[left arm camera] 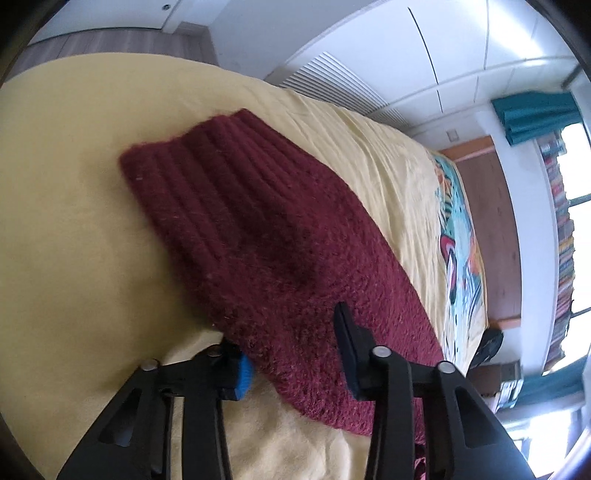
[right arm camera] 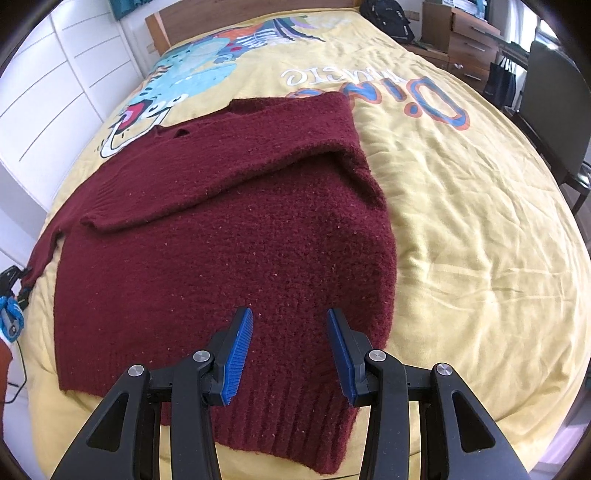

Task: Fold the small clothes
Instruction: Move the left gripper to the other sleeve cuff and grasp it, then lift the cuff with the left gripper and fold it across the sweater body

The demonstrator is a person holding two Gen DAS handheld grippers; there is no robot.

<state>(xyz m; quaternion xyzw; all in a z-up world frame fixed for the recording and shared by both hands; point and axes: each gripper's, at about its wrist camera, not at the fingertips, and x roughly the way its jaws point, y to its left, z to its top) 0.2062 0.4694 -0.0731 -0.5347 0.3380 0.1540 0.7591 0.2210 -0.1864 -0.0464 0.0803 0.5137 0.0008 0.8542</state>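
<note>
You've got a fuzzy, chunky-knit wool sweater point(right arm camera: 221, 229) here, matt, with a ribbed hem near you. Under it the bedsheet point(right arm camera: 461, 221) is soft matt cotton, crinkled all over. Your right gripper point(right arm camera: 290, 354) is matt black plastic with ridged blue rubbery pads and shiny metal pins. Far off, the headboard point(right arm camera: 162, 26) looks like smooth wood.

A dark red knitted sweater point(right arm camera: 229, 236) lies flat on the yellow bed, one sleeve folded across its chest, ribbed hem at six o'clock.
</note>
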